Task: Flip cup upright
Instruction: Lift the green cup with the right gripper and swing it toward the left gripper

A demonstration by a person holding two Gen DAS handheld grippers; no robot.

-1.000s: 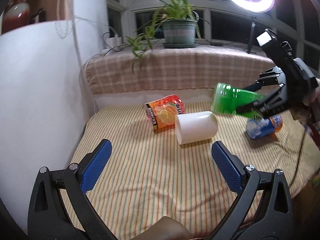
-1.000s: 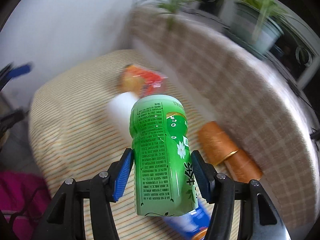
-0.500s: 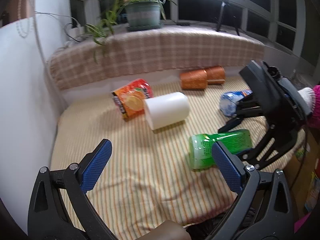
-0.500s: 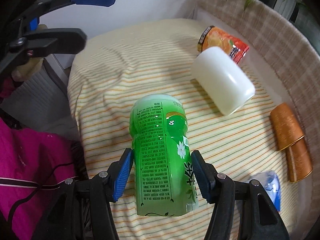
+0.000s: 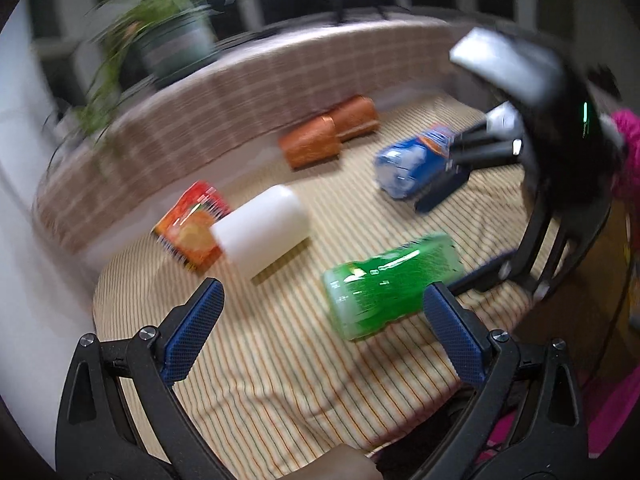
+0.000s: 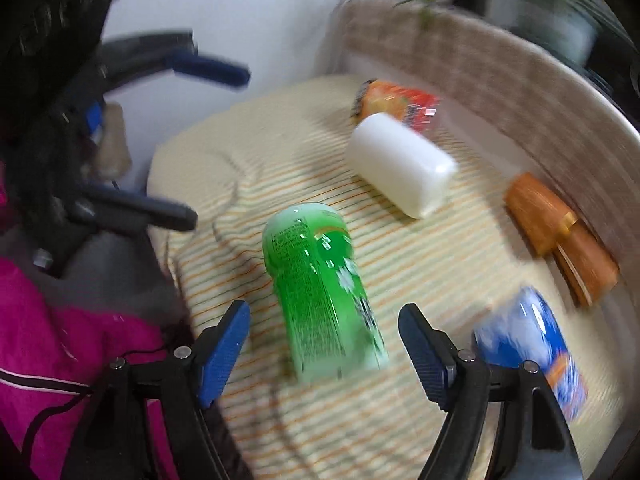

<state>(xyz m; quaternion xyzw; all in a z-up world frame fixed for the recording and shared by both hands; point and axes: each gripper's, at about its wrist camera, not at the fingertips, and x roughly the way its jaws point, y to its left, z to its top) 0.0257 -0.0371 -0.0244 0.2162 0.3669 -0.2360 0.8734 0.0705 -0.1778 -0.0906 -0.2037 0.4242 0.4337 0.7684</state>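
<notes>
A green cup (image 6: 324,292) lies on its side on the striped cloth, between the spread blue fingers of my right gripper (image 6: 324,344), which is open and no longer touches it. The green cup also shows in the left wrist view (image 5: 388,288), near my left gripper's right finger. My left gripper (image 5: 320,332) is open and empty above the near part of the cloth. A white cup (image 5: 262,234) lies on its side farther back, also seen in the right wrist view (image 6: 400,170).
An orange printed cup (image 5: 192,226) lies behind the white one. Two brown cups (image 5: 330,130) lie by the checked ledge. A blue cup (image 6: 532,344) lies at the right. A potted plant (image 5: 160,40) stands on the ledge. Both views are blurred.
My right gripper has opened and let the green cup go; the cup now lies on the cloth. Both grippers are moving, and the left view has swung right.
</notes>
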